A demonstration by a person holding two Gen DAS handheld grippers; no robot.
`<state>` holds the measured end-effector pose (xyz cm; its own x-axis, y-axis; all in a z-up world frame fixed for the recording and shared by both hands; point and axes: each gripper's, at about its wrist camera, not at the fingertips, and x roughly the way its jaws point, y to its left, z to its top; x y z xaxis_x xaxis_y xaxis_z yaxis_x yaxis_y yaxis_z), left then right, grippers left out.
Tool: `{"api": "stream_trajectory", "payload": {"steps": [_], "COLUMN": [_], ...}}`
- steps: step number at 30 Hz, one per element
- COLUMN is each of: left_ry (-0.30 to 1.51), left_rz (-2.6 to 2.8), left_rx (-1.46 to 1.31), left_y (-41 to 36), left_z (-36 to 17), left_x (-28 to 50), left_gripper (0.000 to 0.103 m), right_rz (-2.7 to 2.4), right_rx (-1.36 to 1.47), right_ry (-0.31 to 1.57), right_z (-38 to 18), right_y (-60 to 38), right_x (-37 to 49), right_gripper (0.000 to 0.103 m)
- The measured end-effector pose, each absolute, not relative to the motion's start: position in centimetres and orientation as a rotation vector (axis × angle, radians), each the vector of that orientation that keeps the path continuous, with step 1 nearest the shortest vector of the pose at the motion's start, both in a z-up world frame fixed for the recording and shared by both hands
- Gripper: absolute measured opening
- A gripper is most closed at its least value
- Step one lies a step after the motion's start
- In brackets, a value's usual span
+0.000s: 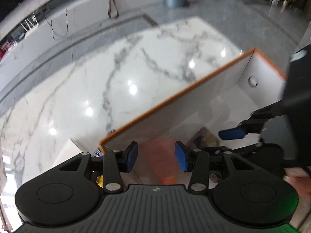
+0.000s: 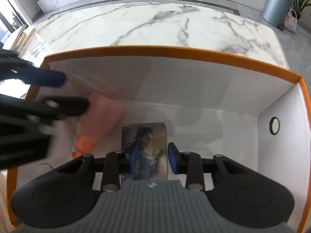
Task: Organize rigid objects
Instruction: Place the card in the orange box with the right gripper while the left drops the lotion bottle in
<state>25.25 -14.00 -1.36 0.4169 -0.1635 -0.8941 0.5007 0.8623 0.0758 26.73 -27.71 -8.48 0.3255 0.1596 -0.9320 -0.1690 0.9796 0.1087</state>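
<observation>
A white box with an orange rim [image 2: 175,53] stands on the marble table. On its floor lie a pink bottle with an orange cap [image 2: 101,120] and a picture card [image 2: 144,136], face up. My right gripper [image 2: 152,160] hangs over the card's near end. Its left pad overlaps the card's face and its right pad stands just off the card's edge, with no grip showing. My left gripper [image 1: 156,157] is open above the blurred bottle [image 1: 161,161], with a gap on each side. In the right wrist view, its fingers [image 2: 50,79] have only box wall between them.
The box's orange rim [image 1: 175,97] runs diagonally through the left wrist view, and a round hole [image 2: 274,125] is in its right wall. Marble tabletop [image 1: 97,97] lies beyond. A grey bin [image 2: 277,3] stands on the floor at the far right.
</observation>
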Motion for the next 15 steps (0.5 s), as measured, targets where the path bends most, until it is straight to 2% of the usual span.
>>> {"api": "stream_trajectory", "payload": {"steps": [1, 3, 8, 10, 15], "left_ry": [1.042, 1.009, 0.980, 0.984, 0.995], "left_rz": [-0.430, -0.428, -0.417, -0.418, -0.397], "left_rx": [0.345, 0.321, 0.293, 0.271, 0.258], "left_y": [-13.7, -13.0, -11.6, -10.9, -9.4], "left_z": [-0.7, 0.5, 1.6, 1.5, 0.9], "left_x": [25.0, 24.5, 23.9, 23.8, 23.5], "left_gripper": [0.053, 0.053, 0.053, 0.053, 0.053], "right_rz": [0.213, 0.212, 0.220, 0.224, 0.198], "right_rx": [-0.011, -0.017, -0.070, -0.077, -0.063], "right_ry": [1.226, 1.237, 1.316, 1.338, 1.352], "right_z": [-8.4, -8.3, -9.2, -9.5, -9.9], "right_y": [-27.7, -27.4, -26.4, -26.1, -25.4], "right_x": [26.7, 26.6, 26.5, 26.6, 27.1], "right_gripper": [0.054, 0.064, 0.063, 0.058, 0.058]}}
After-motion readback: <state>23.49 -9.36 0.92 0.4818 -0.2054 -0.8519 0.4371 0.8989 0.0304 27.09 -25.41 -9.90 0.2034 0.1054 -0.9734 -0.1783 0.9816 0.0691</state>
